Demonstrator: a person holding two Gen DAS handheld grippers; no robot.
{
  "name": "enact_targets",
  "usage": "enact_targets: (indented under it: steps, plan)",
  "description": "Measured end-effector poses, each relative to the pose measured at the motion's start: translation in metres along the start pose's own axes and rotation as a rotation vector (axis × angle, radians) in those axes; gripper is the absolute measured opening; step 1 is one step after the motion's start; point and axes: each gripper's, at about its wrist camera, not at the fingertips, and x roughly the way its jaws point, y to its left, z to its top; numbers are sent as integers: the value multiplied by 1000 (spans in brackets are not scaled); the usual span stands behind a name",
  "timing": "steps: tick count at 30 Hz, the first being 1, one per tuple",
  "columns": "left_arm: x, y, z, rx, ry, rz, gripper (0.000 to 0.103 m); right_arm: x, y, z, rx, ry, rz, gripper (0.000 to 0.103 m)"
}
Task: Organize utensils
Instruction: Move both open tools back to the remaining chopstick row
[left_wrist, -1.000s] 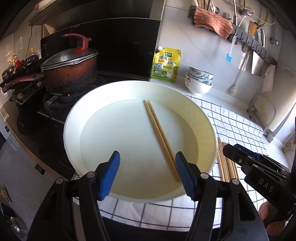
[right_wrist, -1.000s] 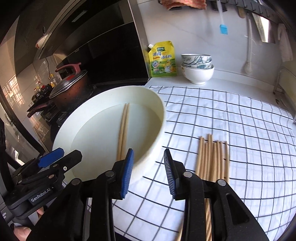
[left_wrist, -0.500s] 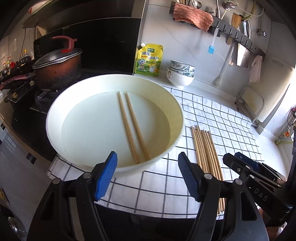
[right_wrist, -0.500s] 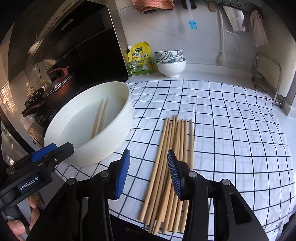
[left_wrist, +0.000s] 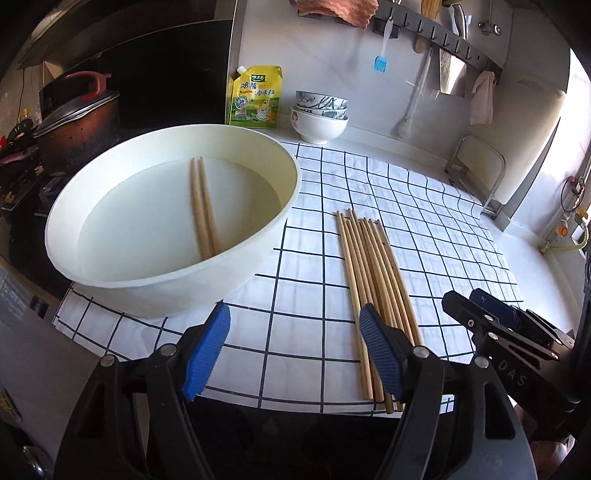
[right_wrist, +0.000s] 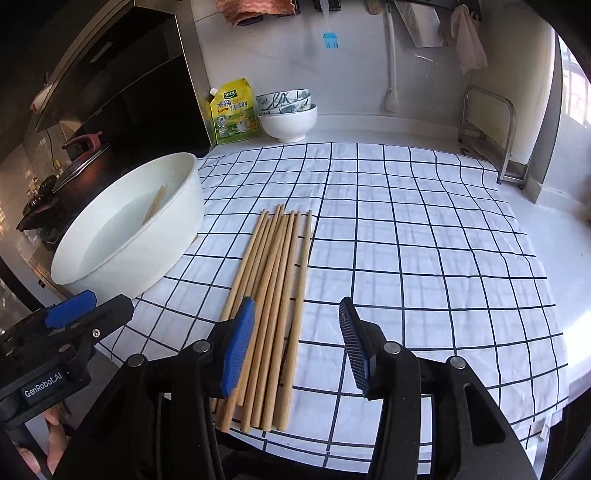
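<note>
Several wooden chopsticks (left_wrist: 373, 273) lie side by side on a white checked cloth (left_wrist: 424, 236); they also show in the right wrist view (right_wrist: 273, 280). A large white basin (left_wrist: 177, 280) of water stands left of them and holds two chopsticks (left_wrist: 203, 218); the basin also shows in the right wrist view (right_wrist: 147, 258). My left gripper (left_wrist: 295, 350) is open and empty, near the cloth's front edge between basin and chopsticks. My right gripper (right_wrist: 291, 343) is open and empty, over the near ends of the chopsticks.
A yellow seasoning pouch (left_wrist: 255, 98) and stacked bowls (left_wrist: 320, 116) stand at the back wall. A lidded pot (left_wrist: 77, 125) sits on the stove at the left. A metal rack (right_wrist: 491, 136) stands at the right. Utensils and a cloth hang on a wall rail (left_wrist: 436, 33).
Both grippers have drawn back and to the right, away from the basin, toward the chopsticks on the cloth. Both stayed open and empty.
</note>
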Motion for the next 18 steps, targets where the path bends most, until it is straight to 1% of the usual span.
enact_targets:
  steps: [6,9,15,18]
  plan:
    - [11,-6,-6,2,27,-6,72,5,-2,-6,-11,3,-8,46]
    - [16,-9,-11,8,33,-13,76,11,-5,-11,-6,11,-11,46]
    - [27,-6,-17,-7,67,-12,77,23,-6,-19,-25,27,-42,46]
    - [29,-5,-19,-4,63,3,80,28,-7,-21,-34,38,-53,47]
